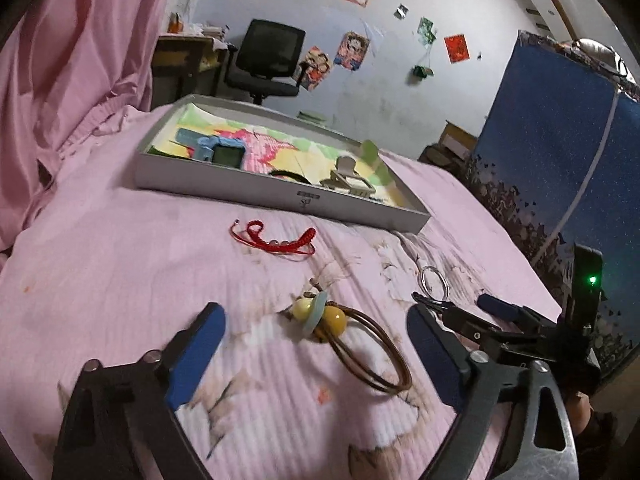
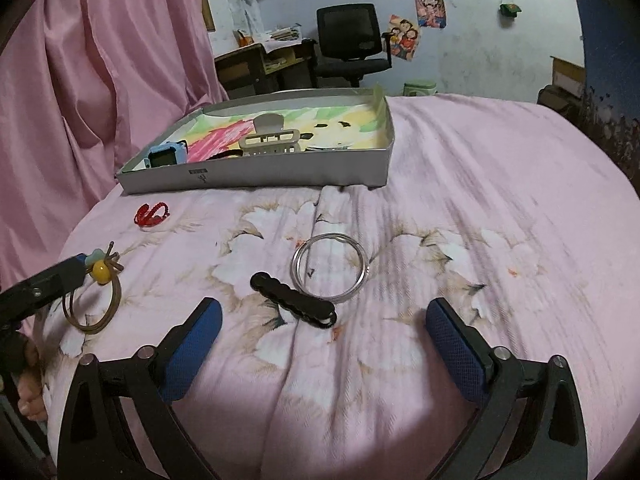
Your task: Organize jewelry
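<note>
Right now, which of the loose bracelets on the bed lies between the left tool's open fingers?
The brown cord bracelet with yellow beads, framed by the left tool. The red braided bracelet lies nearer the tray; the silver bangle lies off to the right.

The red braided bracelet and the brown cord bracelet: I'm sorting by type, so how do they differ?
The red braided bracelet is thin woven string with small pale beads, lying collapsed; the brown cord bracelet is a doubled cord holding an open loop, with large yellow and pale blue-green beads. The red one lies nearer the tray; the brown one sits between the open left gripper fingers. Both rest on the pink bedspread, outside the tray.
</note>
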